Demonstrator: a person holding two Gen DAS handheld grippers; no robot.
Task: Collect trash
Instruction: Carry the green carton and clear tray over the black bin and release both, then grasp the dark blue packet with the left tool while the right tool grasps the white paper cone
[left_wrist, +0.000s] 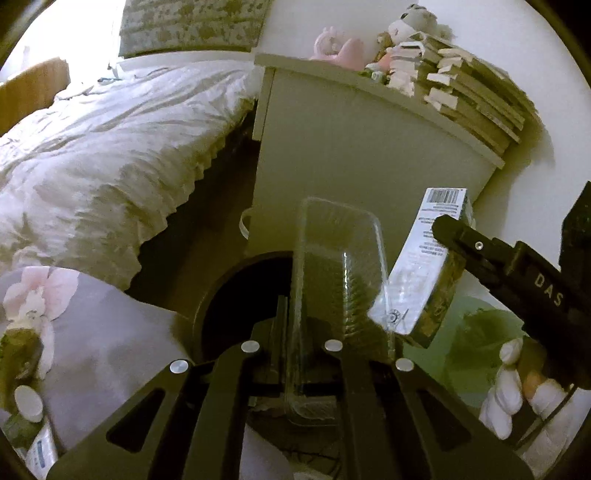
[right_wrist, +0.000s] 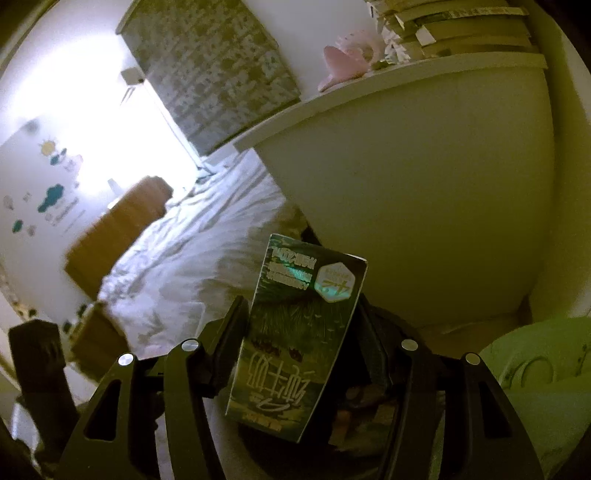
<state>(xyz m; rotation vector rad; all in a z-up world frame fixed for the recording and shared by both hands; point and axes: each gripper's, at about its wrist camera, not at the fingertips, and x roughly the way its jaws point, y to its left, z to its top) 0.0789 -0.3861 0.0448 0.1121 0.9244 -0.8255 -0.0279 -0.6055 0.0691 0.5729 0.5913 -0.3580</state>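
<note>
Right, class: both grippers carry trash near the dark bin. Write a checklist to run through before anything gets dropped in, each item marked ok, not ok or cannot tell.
1. Left gripper shut on the clear plastic tray: ok.
2. Right gripper gripping the carton: ok.
3. Tray above the bin opening: ok.
4. Carton over the bin opening: cannot tell.
5. Bin has room: cannot tell, its inside is dark.

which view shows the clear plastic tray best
The left wrist view: the clear plastic tray stands edge-on, pinched in the left tongs, over the dark bin. The right wrist view does not show it; the carton fills its centre.
</note>
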